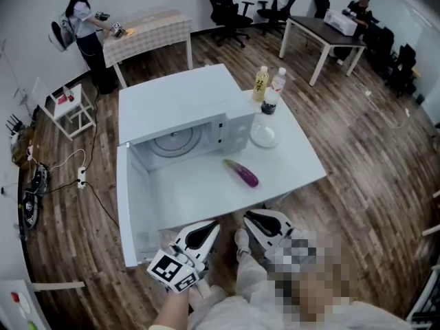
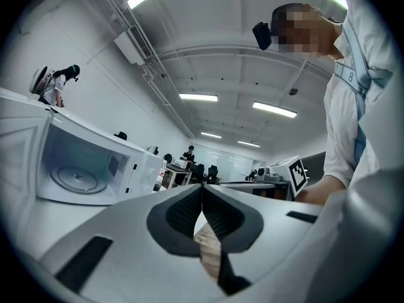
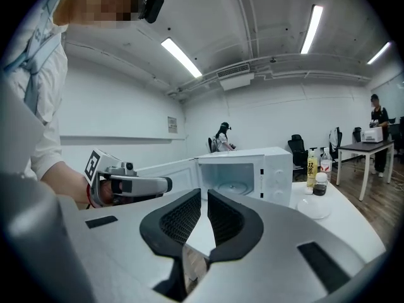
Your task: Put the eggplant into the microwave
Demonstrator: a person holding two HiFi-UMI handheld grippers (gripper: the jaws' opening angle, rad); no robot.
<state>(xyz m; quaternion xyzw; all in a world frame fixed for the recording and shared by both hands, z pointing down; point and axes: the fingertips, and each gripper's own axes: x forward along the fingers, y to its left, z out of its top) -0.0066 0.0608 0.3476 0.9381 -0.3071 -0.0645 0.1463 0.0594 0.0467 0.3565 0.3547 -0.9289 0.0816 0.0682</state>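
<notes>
A purple eggplant lies on the white table, just right of the open mouth of the white microwave. The microwave door is swung wide at the left, and the glass turntable inside is bare. My left gripper hangs shut and empty over the table's near edge, in front of the door. Beside it my right gripper is also shut and empty, short of the eggplant. The left gripper view shows the microwave at its left. The right gripper view faces the cavity.
Two bottles and a clear round dish stand on the table right of the microwave. A person works at a checked table at the back left. Desks and office chairs fill the back right.
</notes>
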